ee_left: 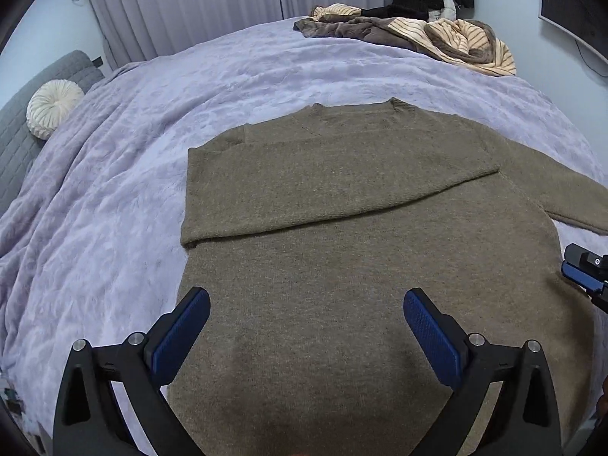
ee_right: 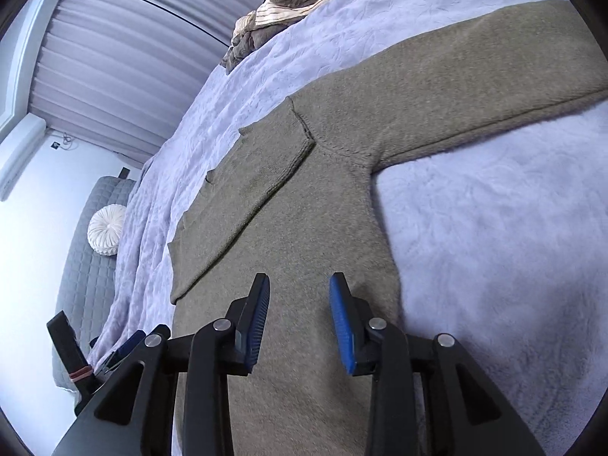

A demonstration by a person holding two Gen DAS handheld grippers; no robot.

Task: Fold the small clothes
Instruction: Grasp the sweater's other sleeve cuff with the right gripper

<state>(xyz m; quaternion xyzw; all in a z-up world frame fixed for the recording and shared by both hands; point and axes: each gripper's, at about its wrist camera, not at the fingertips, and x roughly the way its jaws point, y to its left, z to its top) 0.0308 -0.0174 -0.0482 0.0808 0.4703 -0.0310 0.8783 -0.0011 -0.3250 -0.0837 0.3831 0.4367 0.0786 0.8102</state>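
**Sweater flat on the bed, one sleeve folded, both grippers empty**

There is no container here for you to check — the only thing bearing anything is the bed, covered by a plush lavender blanket (ee_left: 125, 174) with a crinkled, embossed pile. On it lies your olive-brown knit sweater (ee_left: 342, 266), spread flat with its ribbed neckline toward the far side. One sleeve is folded across the chest, forming a straight-edged band that ends in a squared cuff; the other sleeve (ee_right: 475, 76) stretches straight out over the blanket.

Your left gripper (ee_left: 307, 304) is spread wide, its blue ribbed pads (ee_left: 433, 334) well apart above the lower body of the sweater, with nothing between them. Whether the tips touch the knit cannot be told from this view. Your right gripper (ee_right: 300, 288) is also released, though its pads (ee_right: 342, 323) stand much closer together — a narrow gap showing only the sweater's fabric beneath, near the side seam under the outstretched sleeve. It grips nothing.

The knit looks fine and slightly fuzzy, matte, with a visible seam line at the shoulder. At the far edge of the bed you have a rumpled heap of striped cream and brown clothing (ee_left: 437, 41). A round pleated white cushion (ee_left: 53, 108) sits on a grey quilted seat (ee_left: 22, 144) beside the bed, and pale pleated curtains (ee_left: 190, 0) hang behind.
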